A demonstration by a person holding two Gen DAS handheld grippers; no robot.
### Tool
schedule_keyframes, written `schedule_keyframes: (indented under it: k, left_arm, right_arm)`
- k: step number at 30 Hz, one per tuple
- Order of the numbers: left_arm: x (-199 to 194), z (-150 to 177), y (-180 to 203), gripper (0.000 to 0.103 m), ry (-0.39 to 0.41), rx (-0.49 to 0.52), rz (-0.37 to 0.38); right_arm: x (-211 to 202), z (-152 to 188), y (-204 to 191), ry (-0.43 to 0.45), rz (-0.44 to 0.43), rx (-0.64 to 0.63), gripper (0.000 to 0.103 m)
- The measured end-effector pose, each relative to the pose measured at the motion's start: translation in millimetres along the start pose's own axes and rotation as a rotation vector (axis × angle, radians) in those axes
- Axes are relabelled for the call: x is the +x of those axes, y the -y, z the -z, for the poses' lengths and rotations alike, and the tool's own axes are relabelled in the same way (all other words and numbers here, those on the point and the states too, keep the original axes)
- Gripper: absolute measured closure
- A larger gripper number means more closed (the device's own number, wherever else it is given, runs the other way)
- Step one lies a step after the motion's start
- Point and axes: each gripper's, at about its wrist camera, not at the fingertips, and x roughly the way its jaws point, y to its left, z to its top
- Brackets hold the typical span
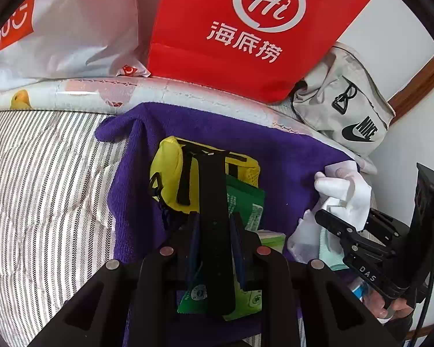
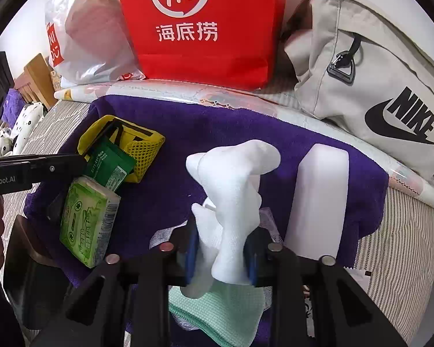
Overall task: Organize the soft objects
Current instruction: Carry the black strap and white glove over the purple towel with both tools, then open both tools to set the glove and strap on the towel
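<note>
On the purple towel (image 2: 222,121) most of the soft things are already gathered: a yellow pouch (image 2: 141,144) toward its left end with a green packet (image 2: 108,167) poking out of it, a tissue pack (image 2: 84,219) just beside that, and a white block (image 2: 321,193) toward its right end. I would say the sorting is well along but not finished.

The right gripper (image 2: 221,256) has a white sock (image 2: 234,190) between its blue pads, standing over the towel's near edge above a mint cloth (image 2: 217,315); whether the pads press on it I cannot tell.

The left gripper (image 1: 215,248) is pressed together over the towel's middle, above the pouch, and seems to hold nothing.

The gripper bodies hide the towel's near edge. The cloth is cut off at the bottom, and what lies under it is unclear.
</note>
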Motion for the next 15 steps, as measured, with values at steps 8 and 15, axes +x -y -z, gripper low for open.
schedule_keyframes:
  k: [8, 15]
  left_arm:
    - [1, 0, 6, 0.056, -0.023, 0.016, -0.016]
    - [-15, 3, 14, 0.038, 0.017, 0.038, -0.044]
  right_arm:
    - [3, -2, 10, -0.039, 0.024, 0.045, 0.037]
    - [-14, 2, 20, -0.026, -0.016, 0.116, 0.035]
